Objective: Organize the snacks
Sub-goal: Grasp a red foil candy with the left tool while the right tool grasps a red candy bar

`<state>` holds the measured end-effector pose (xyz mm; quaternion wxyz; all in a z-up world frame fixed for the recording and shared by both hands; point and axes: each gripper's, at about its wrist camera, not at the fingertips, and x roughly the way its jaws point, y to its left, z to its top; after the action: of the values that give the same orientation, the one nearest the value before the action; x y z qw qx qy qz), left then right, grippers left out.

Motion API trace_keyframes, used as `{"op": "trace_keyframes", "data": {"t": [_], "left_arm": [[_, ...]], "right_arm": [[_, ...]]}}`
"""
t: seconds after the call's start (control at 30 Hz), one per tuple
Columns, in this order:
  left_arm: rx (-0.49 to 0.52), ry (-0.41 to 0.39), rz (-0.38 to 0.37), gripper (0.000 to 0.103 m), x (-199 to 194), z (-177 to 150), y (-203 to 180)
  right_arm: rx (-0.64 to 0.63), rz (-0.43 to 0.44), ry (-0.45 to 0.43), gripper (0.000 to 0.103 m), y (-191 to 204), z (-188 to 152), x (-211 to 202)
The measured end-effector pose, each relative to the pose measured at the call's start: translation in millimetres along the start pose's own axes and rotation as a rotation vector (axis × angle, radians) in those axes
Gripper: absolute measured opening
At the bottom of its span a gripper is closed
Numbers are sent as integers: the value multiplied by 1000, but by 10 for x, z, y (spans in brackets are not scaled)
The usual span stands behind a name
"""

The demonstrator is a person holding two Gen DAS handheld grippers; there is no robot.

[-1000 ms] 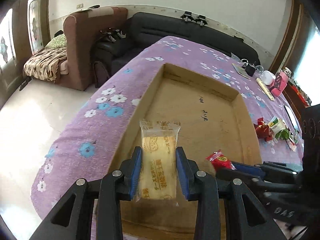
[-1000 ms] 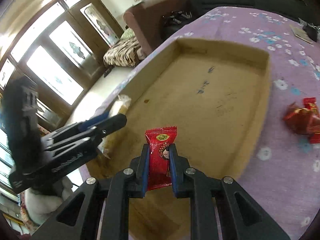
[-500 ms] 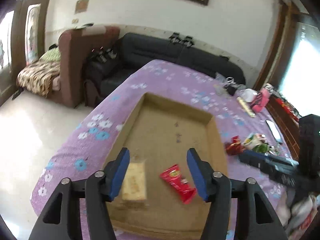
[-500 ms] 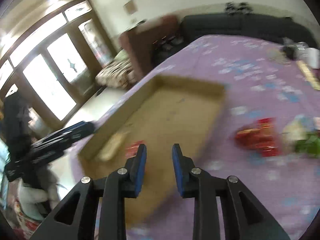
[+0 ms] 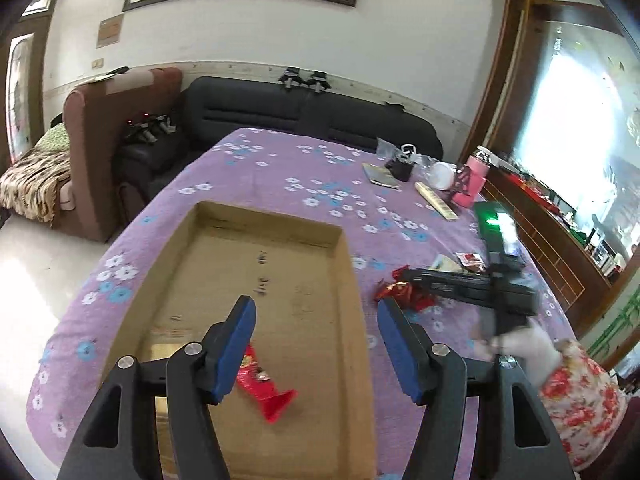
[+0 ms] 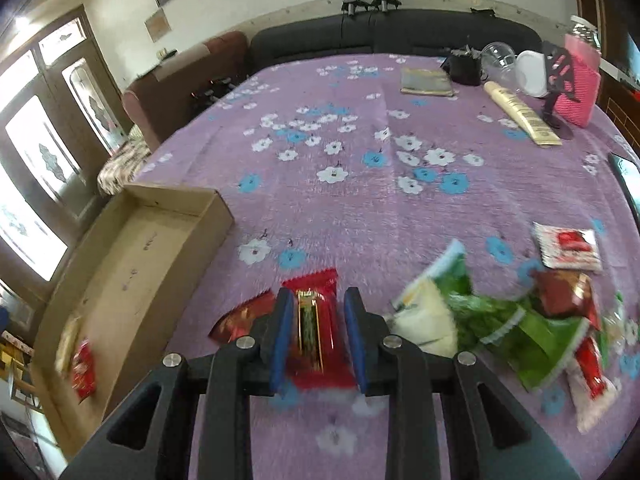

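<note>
Since a second ago both grippers have let go of their snacks inside the cardboard box (image 5: 312,280) and pulled away: the left gripper (image 5: 316,344) has lifted back with its jaws wide apart and nothing between them, while the right gripper (image 6: 316,336) has swung across the purple flowered tablecloth (image 6: 360,168) to the loose pile of snacks (image 6: 500,320) beside the box. Its jaws stand only a little apart, straddling a red wrapped snack (image 6: 310,320) that lies on the cloth; blur hides whether the pads touch the wrapper, and they do not appear to be pressing on it. To do this pick well, the jaws likely should settle square over the wrapper's middle and close before lifting, keeping clear of the second red packet (image 6: 240,316) just beside it. The left view alone shows the red candy (image 5: 264,388) already lying on the box floor near its front, under that gripper; the right view alone shows the green and white packets (image 6: 480,312) waiting in the pile.
</note>
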<state>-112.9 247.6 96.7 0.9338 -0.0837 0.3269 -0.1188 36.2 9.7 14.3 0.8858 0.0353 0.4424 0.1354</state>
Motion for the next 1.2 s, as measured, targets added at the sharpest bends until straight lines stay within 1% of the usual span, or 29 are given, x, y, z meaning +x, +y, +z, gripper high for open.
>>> {"op": "trace_keyframes", "data": {"t": [0.07,0.1,0.17,0.23,0.33,0.4,0.5,0.57,0.67,0.77,0.87,0.9,0.93,0.97,1.1,1.2], "left_arm": [[12,10,-14,67,65,20,-96],[21,16,-23,67,101,28,-152],[42,26,-41,67,162,30,-258],[75,36,-63,67,245,38,-411],[119,62,-83,67,391,45,-623],[156,94,-100,67,566,53,-808],[201,142,-77,67,840,68,-990],[216,196,-55,67,1106,89,-1093],[248,255,5,67,1439,82,-1186],[268,308,39,67,1684,41,-1208],[286,348,77,66,1875,-14,-1232],[289,354,83,62,1910,-24,-1238],[290,358,85,44,1938,-33,-1241],[281,357,61,40,1933,-30,-1239],[289,330,58,35,1881,-16,-1273],[253,302,24,35,1762,13,-1248]], "right_arm": [[-3,-2,3,26,12,18,70],[-9,-7,8,22,20,11,77],[-10,-1,25,19,14,-34,38],[-16,-3,27,19,-18,-137,-46],[-1,24,33,19,-115,-317,-209],[15,45,32,19,-210,-473,-348],[38,71,7,19,-368,-635,-495],[66,78,-24,19,-497,-699,-555],[130,115,-36,19,-642,-691,-569],[149,144,-39,19,-690,-702,-570],[155,153,-39,19,-702,-696,-572],[156,156,-39,19,-705,-698,-574],[159,159,-39,19,-706,-701,-575],[161,162,-39,19,-706,-703,-576],[161,163,-40,19,-719,-705,-581],[168,155,-50,19,-726,-710,-596]]}}
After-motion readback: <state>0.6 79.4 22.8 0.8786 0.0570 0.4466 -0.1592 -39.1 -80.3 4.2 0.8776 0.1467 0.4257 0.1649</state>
